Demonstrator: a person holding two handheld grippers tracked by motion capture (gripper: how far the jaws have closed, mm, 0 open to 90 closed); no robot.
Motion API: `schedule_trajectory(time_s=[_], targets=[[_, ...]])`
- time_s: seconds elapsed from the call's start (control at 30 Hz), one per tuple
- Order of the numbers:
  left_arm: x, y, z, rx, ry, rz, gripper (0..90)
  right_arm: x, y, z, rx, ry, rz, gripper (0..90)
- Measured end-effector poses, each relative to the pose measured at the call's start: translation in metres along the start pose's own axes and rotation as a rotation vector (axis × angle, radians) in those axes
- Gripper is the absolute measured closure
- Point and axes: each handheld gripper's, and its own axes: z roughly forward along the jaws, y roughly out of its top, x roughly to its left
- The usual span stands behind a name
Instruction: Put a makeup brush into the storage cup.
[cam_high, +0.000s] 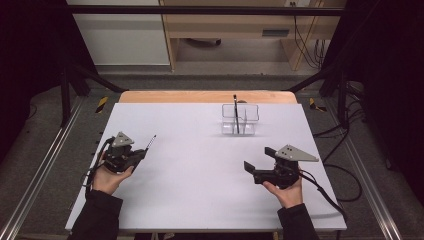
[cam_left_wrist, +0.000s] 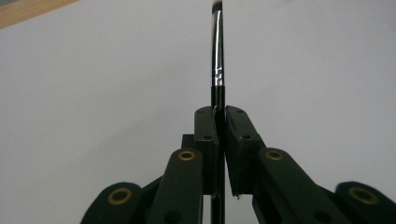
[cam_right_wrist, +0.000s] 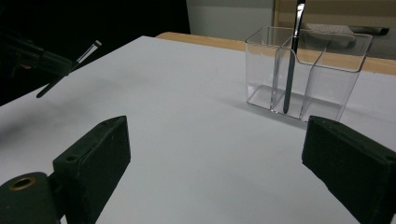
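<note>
My left gripper (cam_high: 140, 155) is at the table's left, shut on a thin black makeup brush (cam_high: 149, 143) whose silver ferrule and tip stick out ahead of the jaws. In the left gripper view the pads (cam_left_wrist: 210, 128) pinch the brush (cam_left_wrist: 217, 60) by its handle. From the right gripper view the same brush (cam_right_wrist: 70, 69) hangs above the white table at far left. My right gripper (cam_high: 259, 161) stands open at the right, nothing between its jaws. A clear plastic organiser (cam_high: 240, 119) sits at the back centre, with another dark brush (cam_high: 236, 112) upright in it.
The white table top (cam_high: 200, 170) has a wooden edge (cam_high: 207, 96) at the back. The organiser (cam_right_wrist: 306, 70) is ahead and to the right of the right gripper's jaws. Black frame posts and cables stand beside the table.
</note>
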Motion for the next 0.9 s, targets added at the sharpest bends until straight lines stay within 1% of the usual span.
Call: schedule_trajectory(time_s=[0.17, 0.37, 0.47, 0.63, 0.73, 0.83, 0.9], targets=[[-0.007, 0.000, -0.007, -0.049, 0.004, -0.006, 83.3, 0.003, 0.001, 0.003, 0.004, 0.003, 0.001, 8.0], [-0.017, 0.000, -0.014, -0.096, 0.003, -0.004, 83.4, 0.006, 0.006, 0.005, -0.014, 0.009, 0.017, 7.6], [-0.022, 0.000, -0.017, -0.124, -0.003, -0.014, 83.3, 0.008, 0.008, 0.006, -0.023, 0.014, 0.025, 7.6], [-0.031, -0.001, -0.019, -0.146, 0.001, -0.010, 83.3, 0.013, 0.013, 0.010, -0.028, 0.020, 0.025, 7.2], [-0.035, 0.000, -0.020, -0.159, 0.002, -0.014, 83.3, 0.017, 0.016, 0.012, -0.032, 0.021, 0.023, 7.2], [-0.038, 0.001, -0.021, -0.173, -0.001, -0.015, 83.3, 0.020, 0.020, 0.012, -0.053, 0.023, 0.035, 7.5], [-0.040, 0.001, -0.022, -0.184, -0.005, -0.016, 83.3, 0.021, 0.021, 0.014, -0.058, 0.021, 0.034, 7.4]])
